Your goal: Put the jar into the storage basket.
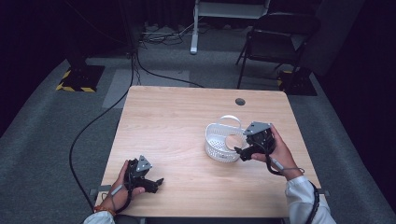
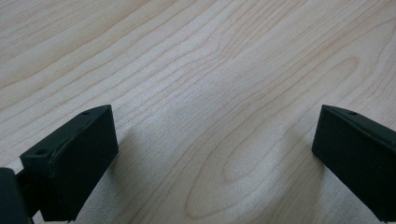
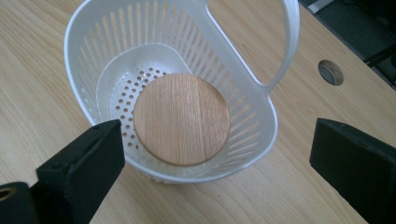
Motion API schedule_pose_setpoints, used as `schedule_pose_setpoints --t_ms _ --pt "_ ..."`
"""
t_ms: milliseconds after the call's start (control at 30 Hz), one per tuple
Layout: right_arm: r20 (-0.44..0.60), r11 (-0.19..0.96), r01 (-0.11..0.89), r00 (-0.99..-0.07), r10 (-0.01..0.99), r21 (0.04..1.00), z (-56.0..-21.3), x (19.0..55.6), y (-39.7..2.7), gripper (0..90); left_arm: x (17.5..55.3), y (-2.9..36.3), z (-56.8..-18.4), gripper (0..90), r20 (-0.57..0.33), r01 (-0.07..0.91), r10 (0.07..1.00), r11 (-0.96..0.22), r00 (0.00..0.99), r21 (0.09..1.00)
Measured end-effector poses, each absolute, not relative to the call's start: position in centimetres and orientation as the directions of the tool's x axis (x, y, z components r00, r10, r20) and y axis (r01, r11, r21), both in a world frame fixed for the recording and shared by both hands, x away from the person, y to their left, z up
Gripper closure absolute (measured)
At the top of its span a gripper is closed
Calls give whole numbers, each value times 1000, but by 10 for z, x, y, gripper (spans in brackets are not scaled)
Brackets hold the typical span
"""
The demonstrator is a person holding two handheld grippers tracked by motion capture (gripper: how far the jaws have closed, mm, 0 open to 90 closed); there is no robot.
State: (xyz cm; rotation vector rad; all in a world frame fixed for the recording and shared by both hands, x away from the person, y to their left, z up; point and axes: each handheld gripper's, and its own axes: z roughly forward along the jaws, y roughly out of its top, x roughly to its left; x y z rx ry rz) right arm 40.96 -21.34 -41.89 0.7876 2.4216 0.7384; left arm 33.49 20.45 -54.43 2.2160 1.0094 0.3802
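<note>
A white slotted basket (image 3: 93, 56) with an arched handle is seen on the wooden table (image 1: 177, 121), right of centre, and a round wooden disc (image 3: 181, 119) lies flat on its perforated floor. The right gripper (image 1: 239, 151) is held just beside the basket's near rim; its jaws are spread wide with nothing between them. The left gripper (image 1: 159, 182) is rested near the table's front left edge, well apart from the basket, its jaws likewise wide open over bare wood. No brand, label or writing can be read anywhere.
</note>
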Motion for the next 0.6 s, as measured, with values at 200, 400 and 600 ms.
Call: schedule_pose_setpoints --t_ms 200,400,600 --pt "-287 699 373 -719 633 609 -424 402 -222 31 335 205 -544 1 -10 559 752 -481 659 675" --pt "-294 696 377 -708 642 611 -429 395 -233 31 335 204 -544 1 -11 559 752 -480 659 676" --pt "-295 692 388 -699 652 610 -435 388 -247 31 335 205 -544 1 -10 559 752 -481 659 675"
